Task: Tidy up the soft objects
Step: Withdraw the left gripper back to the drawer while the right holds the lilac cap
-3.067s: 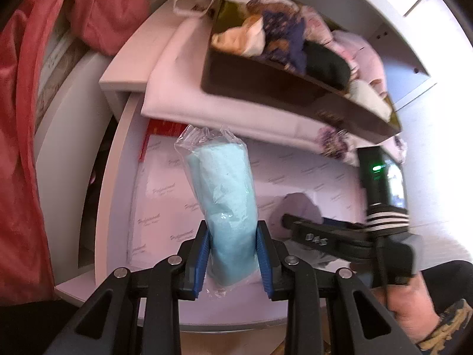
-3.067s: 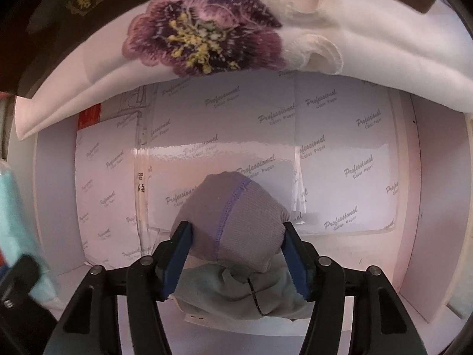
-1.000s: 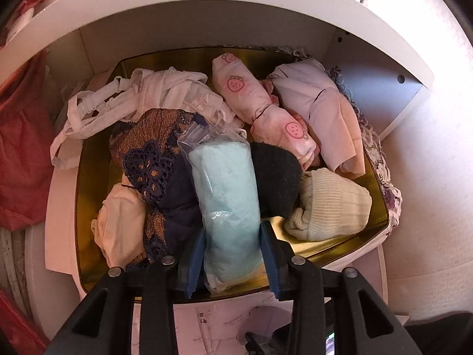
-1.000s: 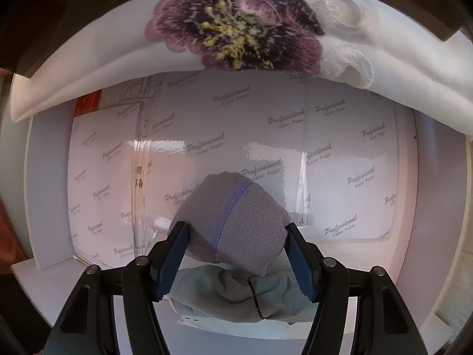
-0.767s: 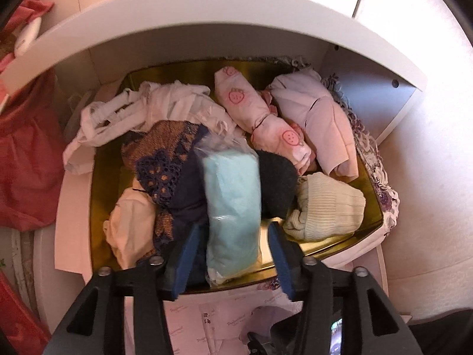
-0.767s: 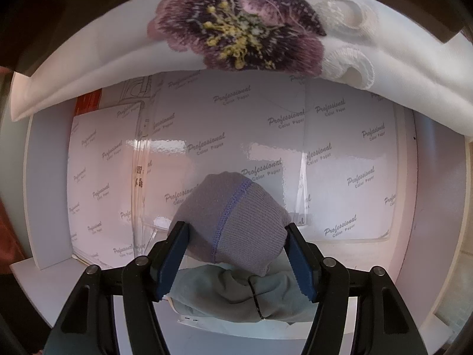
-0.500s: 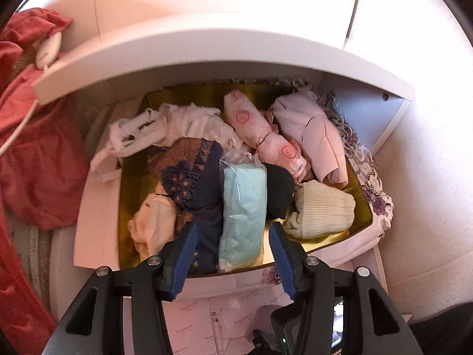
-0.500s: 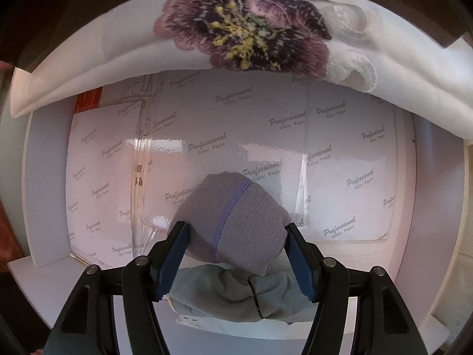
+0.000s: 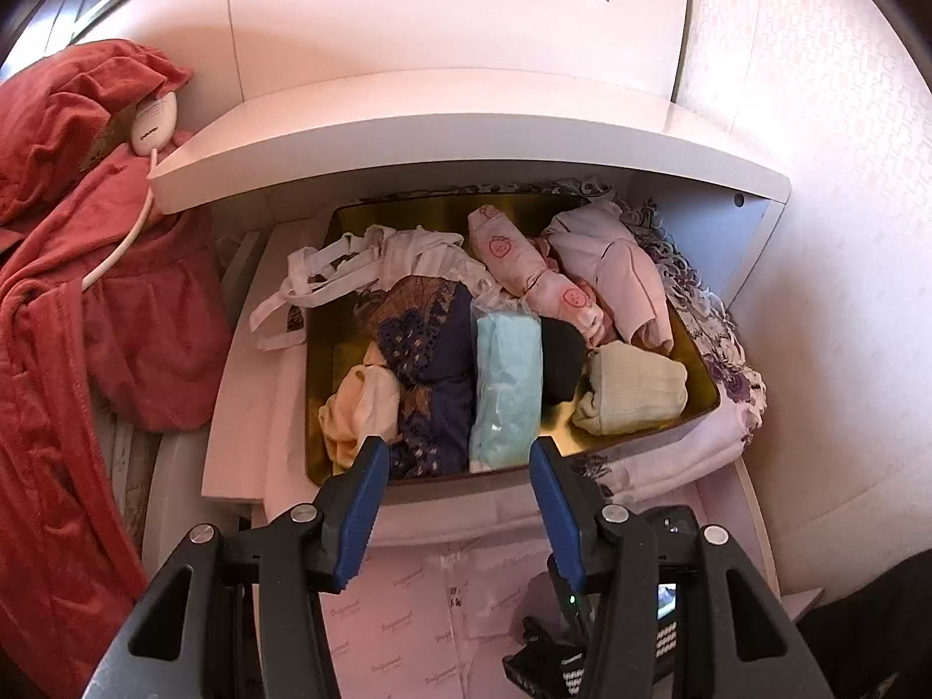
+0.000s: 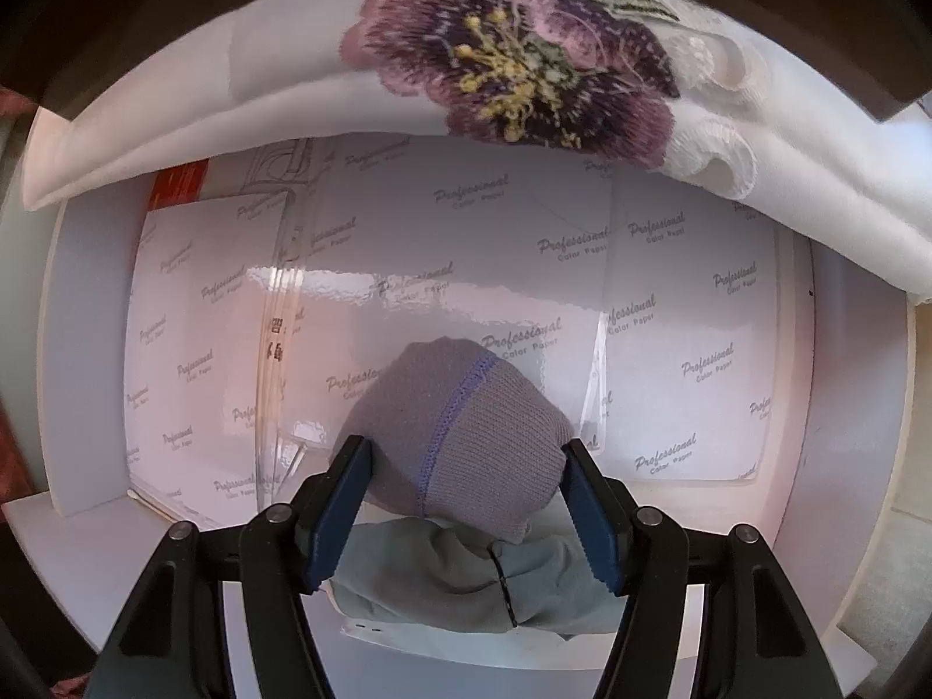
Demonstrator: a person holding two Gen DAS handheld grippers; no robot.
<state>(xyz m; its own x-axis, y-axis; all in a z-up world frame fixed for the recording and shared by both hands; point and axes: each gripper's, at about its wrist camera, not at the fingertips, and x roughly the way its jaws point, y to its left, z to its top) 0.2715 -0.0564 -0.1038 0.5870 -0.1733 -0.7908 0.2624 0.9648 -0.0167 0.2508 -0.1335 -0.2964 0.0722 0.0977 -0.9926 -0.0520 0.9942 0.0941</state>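
A light blue cloth roll in clear plastic (image 9: 505, 387) lies in the gold tray (image 9: 702, 393), between a navy lace cloth (image 9: 434, 361) and a black bundle (image 9: 560, 358). My left gripper (image 9: 457, 466) is open and empty, held back over the tray's near rim, apart from the roll. In the right wrist view my right gripper (image 10: 464, 445) points down and is shut on a grey-purple knit bundle (image 10: 460, 437), one pad pressing on each side. A pale grey-green cloth (image 10: 442, 588) lies under it on the glossy printed sheets (image 10: 670, 303).
The tray also holds a cream knit roll (image 9: 632, 387), pink strawberry-print rolls (image 9: 524, 268), a white strappy cloth (image 9: 361, 268) and a peach bundle (image 9: 361, 408). A white shelf board (image 9: 466, 134) overhangs the tray. Red fabric (image 9: 70, 268) hangs at the left. A flower-embroidered white cloth (image 10: 524, 64) drapes above the right gripper.
My left gripper opened and let go of the light blue roll, which now lies in the tray, then drew back and up from it. The right gripper and its knit bundle kept still.
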